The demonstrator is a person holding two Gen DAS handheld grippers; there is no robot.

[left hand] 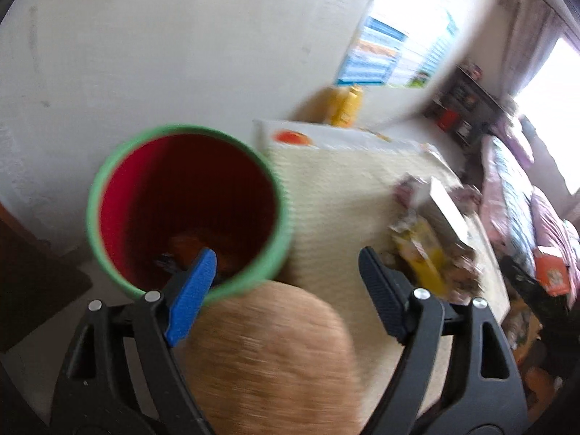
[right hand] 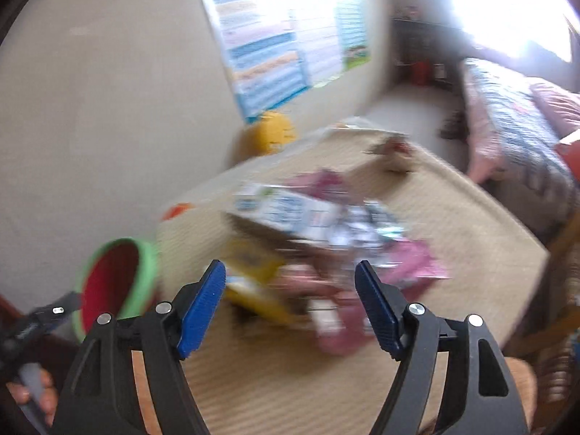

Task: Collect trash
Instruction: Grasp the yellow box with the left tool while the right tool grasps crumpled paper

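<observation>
Green-rimmed bin (left hand: 188, 210): one; yellow wrapper (right hand: 253, 264) (blurred): one; claws: two, empty.

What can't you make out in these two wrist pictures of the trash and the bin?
- Left wrist view: what lies at the bottom of the green bin is dark, partly behind the left tool's blue finger.
- Right wrist view: the trash pile is motion-blurred; wrappers and print unreadable.
- Right wrist view: the wall poster is washed out by glare.

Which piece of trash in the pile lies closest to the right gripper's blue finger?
The yellow packet, at the pile's near left edge just past the right gripper. The white-and-blue carton and pink wrapper lie farther off.
</observation>
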